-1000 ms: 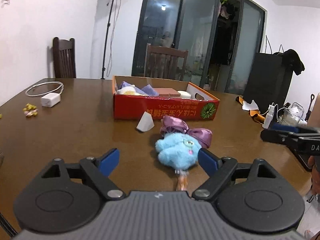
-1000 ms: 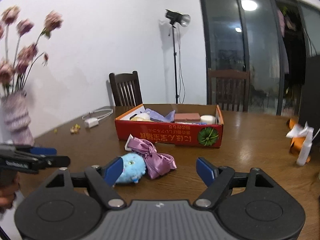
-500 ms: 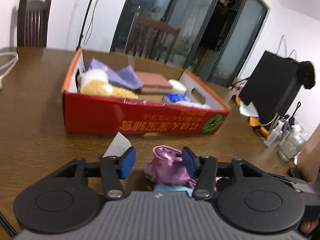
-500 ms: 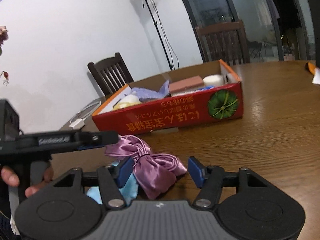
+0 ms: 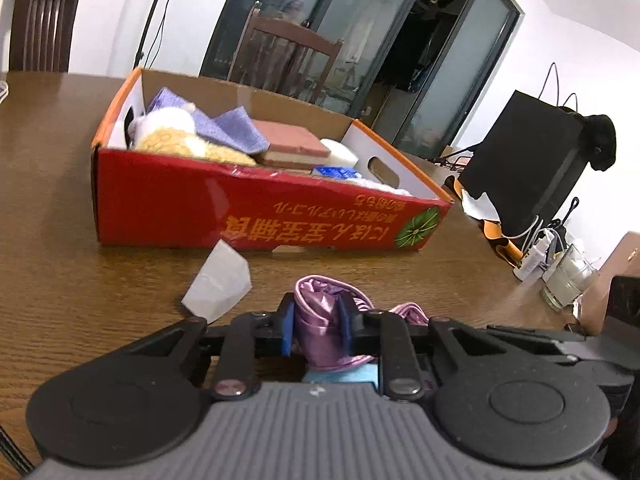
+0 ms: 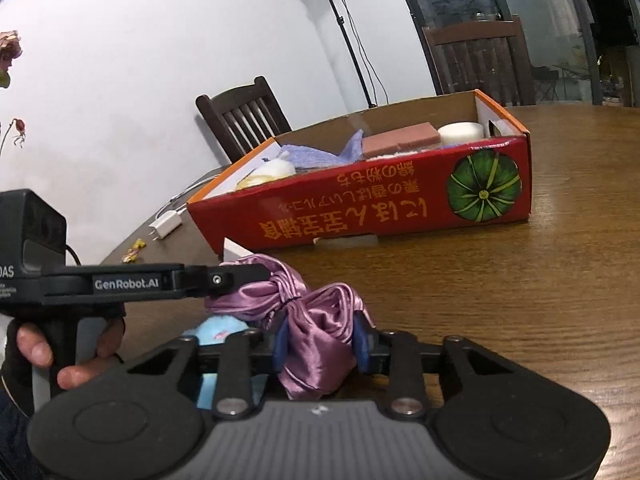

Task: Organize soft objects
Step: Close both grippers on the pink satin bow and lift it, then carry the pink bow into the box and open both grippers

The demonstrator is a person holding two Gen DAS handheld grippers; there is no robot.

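While both tools bite the same purple satin bow (image 6: 316,320), the risk sits in the cloth itself. Left gripper (image 5: 318,330) has its blue pads narrowed onto one loop; right gripper (image 6: 320,346) is pinched on the other loop, and in the right wrist view the left tool reaches in from the side to the far loop. Bow and the blue plush (image 6: 218,330) under it lie on the wooden table (image 6: 540,280), just in front of the red box (image 5: 256,208), whose long printed wall faces the tools. Satin is slick — I judge that a lift could let a loop slide out of the pads, or two pulls in differing directions could stretch or undo the knot. How the plush hangs from the bow is hidden, so it may swing and catch the box's near wall. A white paper scrap (image 5: 220,284) lies between bow and box and could be dragged along.
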